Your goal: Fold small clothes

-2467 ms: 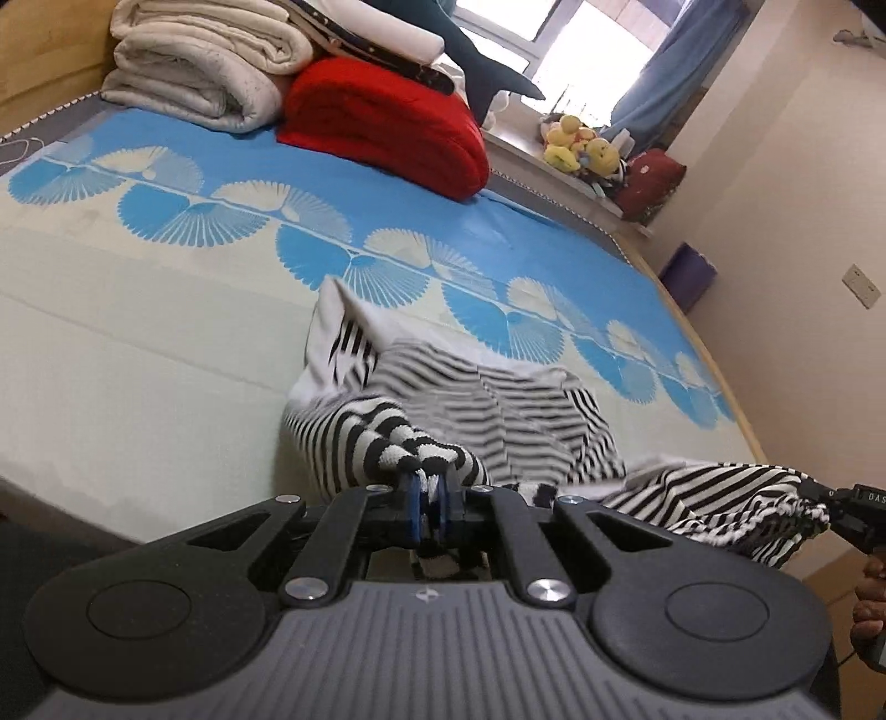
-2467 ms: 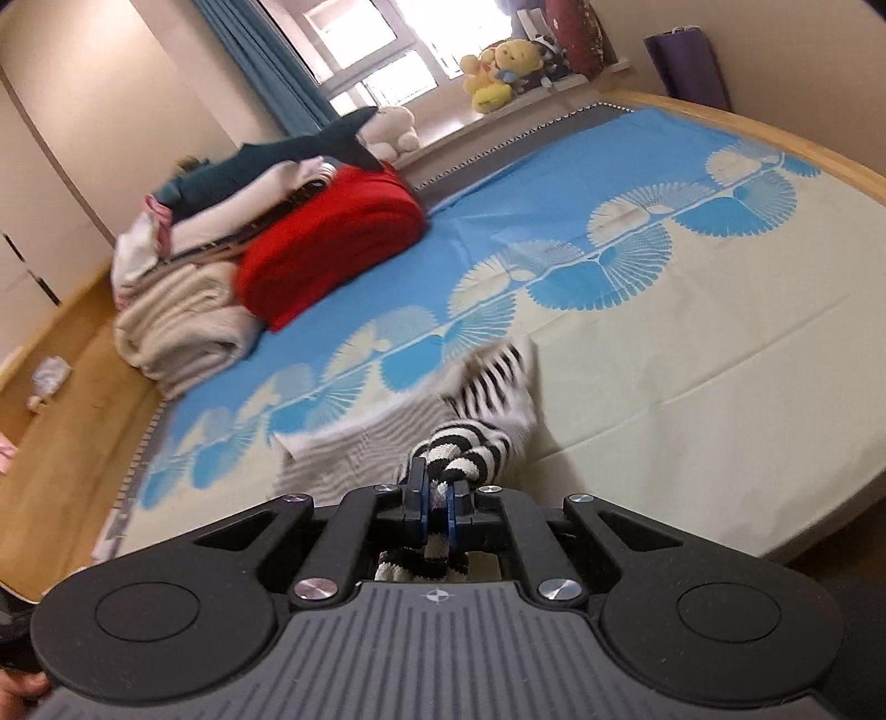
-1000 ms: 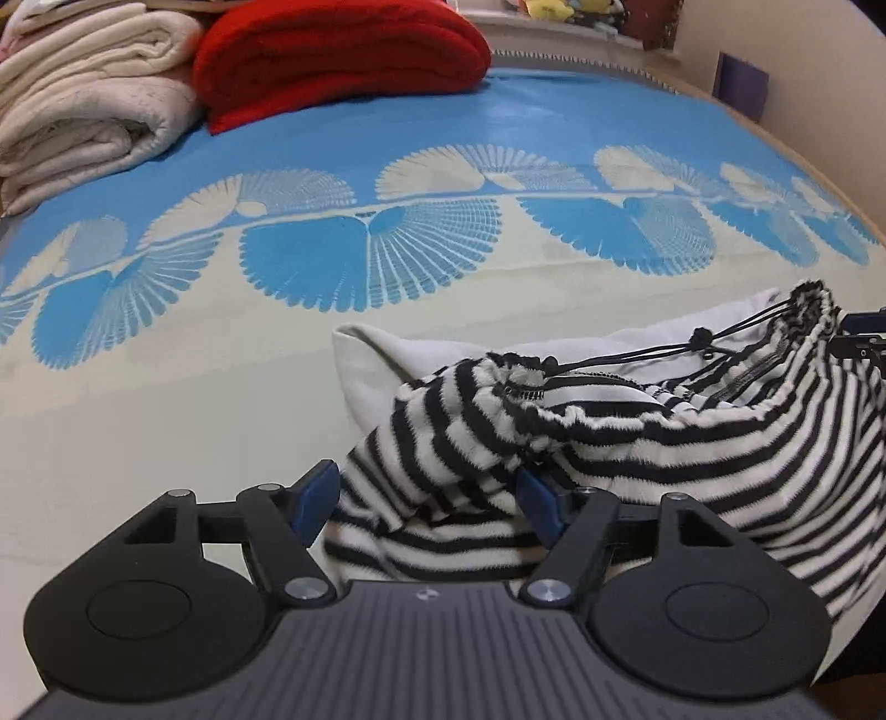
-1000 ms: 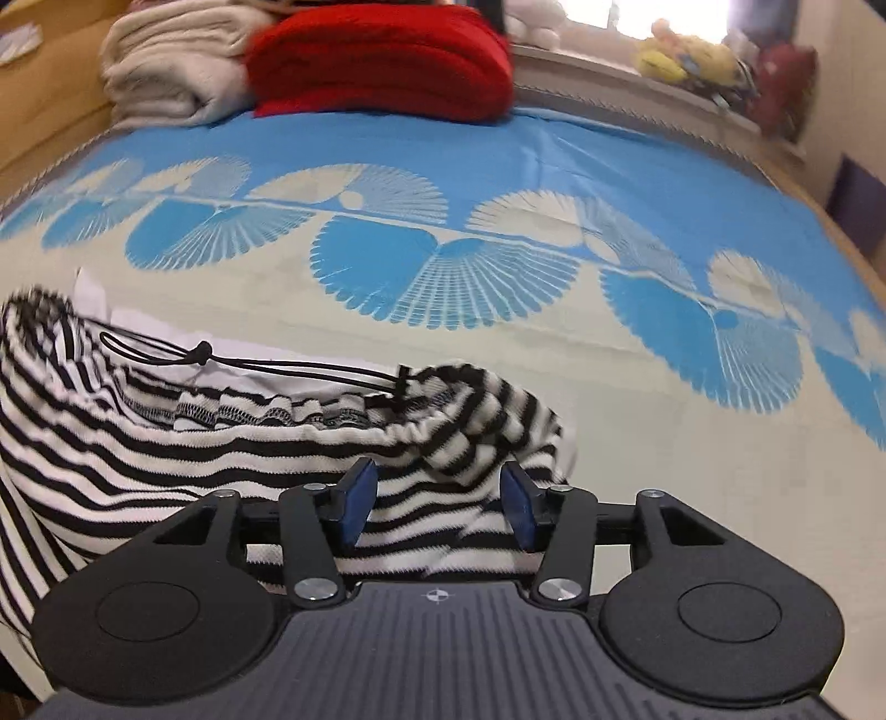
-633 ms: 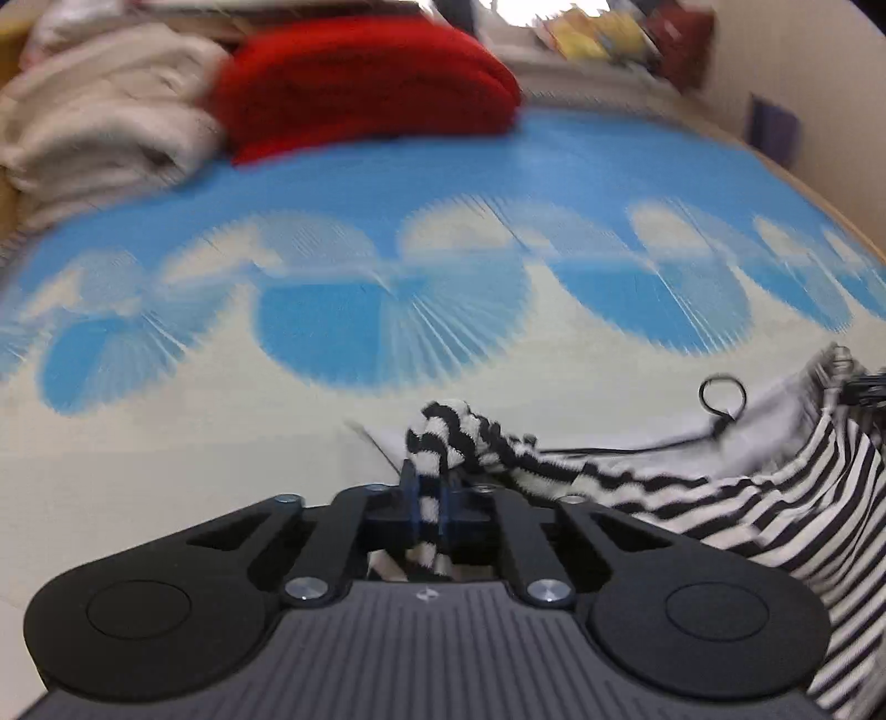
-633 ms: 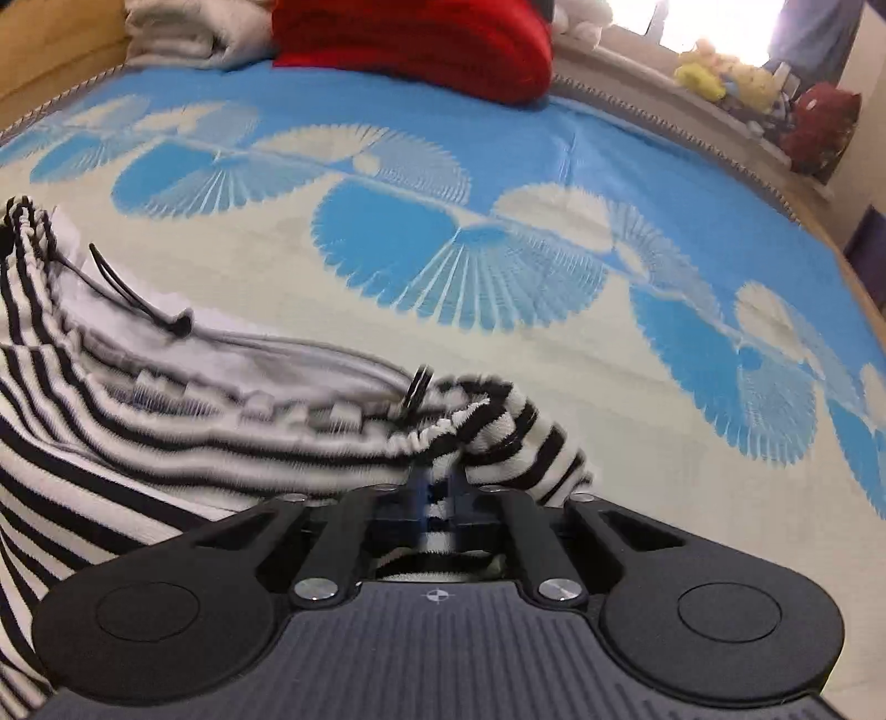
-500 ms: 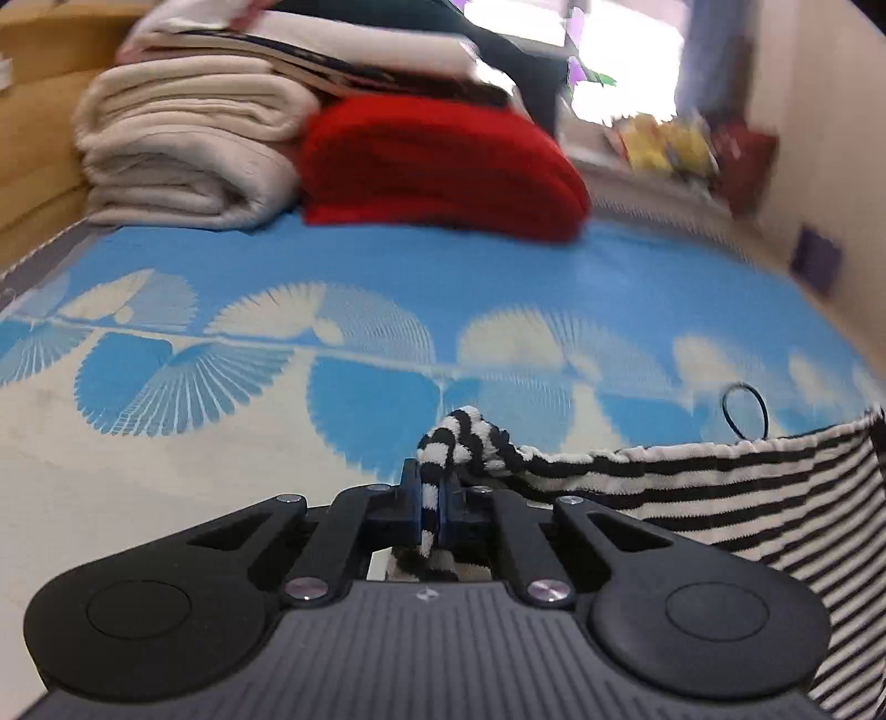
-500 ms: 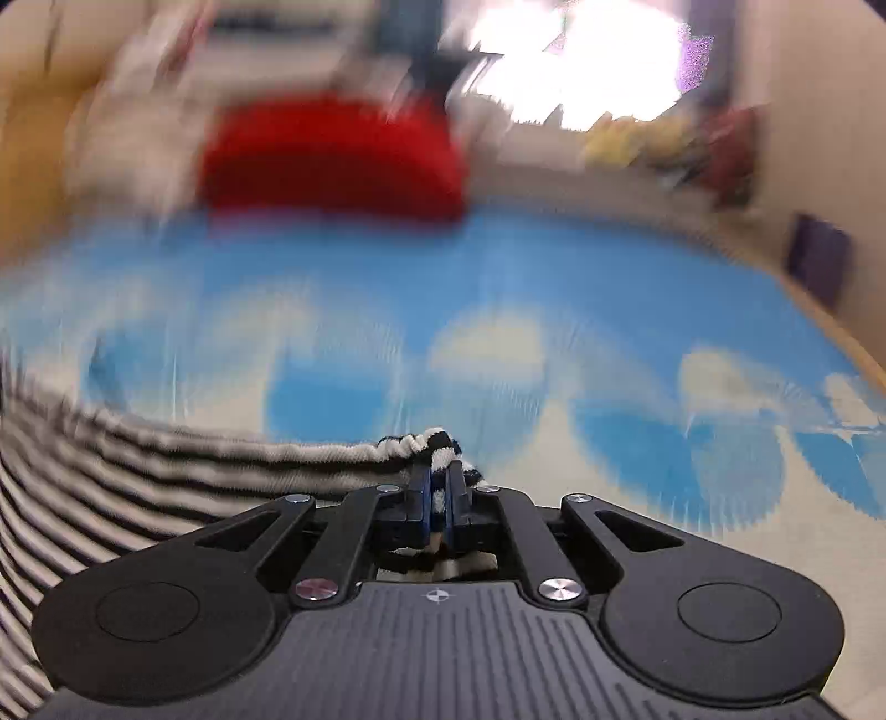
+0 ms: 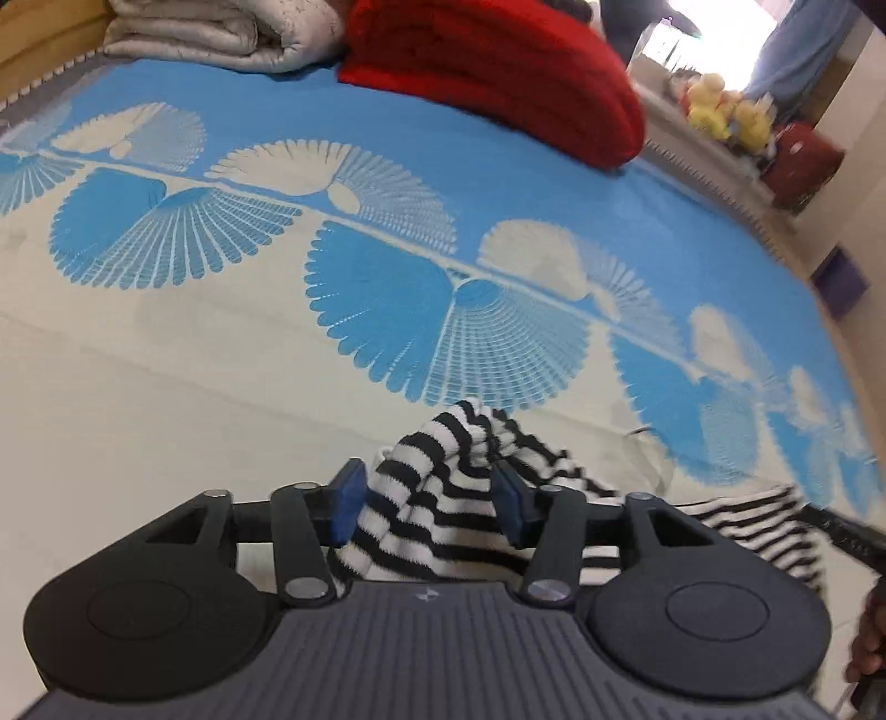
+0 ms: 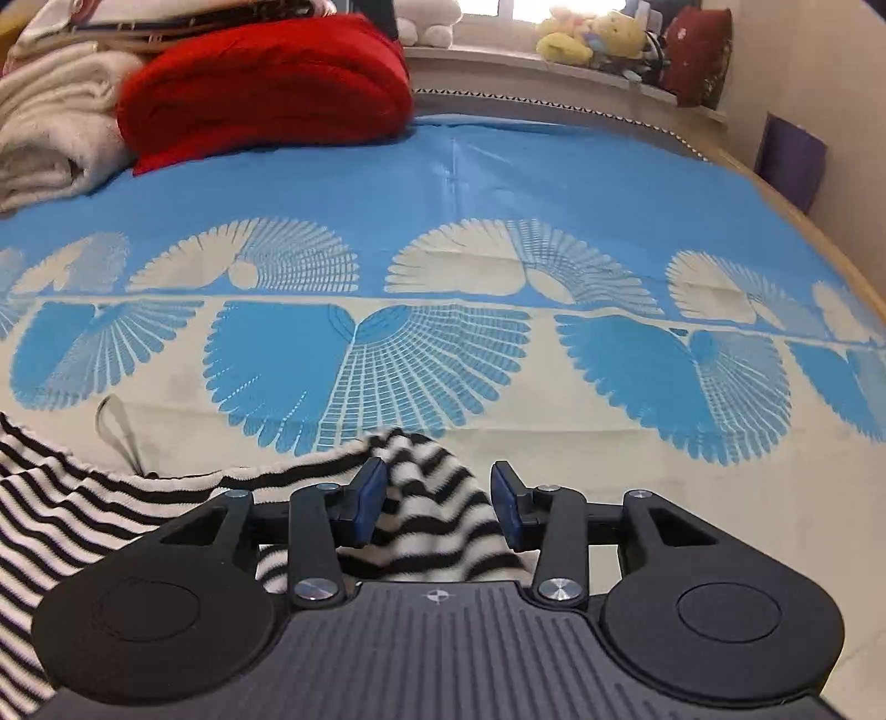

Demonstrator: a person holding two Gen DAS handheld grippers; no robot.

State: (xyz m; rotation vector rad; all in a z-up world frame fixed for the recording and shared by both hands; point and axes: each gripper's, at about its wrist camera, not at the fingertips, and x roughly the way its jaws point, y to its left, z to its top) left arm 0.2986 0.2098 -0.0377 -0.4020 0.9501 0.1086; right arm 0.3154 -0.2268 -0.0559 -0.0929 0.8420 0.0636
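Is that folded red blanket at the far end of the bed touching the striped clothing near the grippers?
Apart. The right wrist view shows the red blanket far up the bed, with bare blue-patterned bedspread between it and the striped garment.

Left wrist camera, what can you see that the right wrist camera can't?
Only the left wrist view shows a bit of the person's hand at the lower right edge, and the left gripper, opening around a bunched corner of the striped garment.

Only the right wrist view shows the right gripper, also opening with striped cloth between its fingers, and the white plush toy on the ledge.

Both show the blue fan-patterned bedsheet, the red blanket, the yellow plush toys and the garment's drawstring loop.
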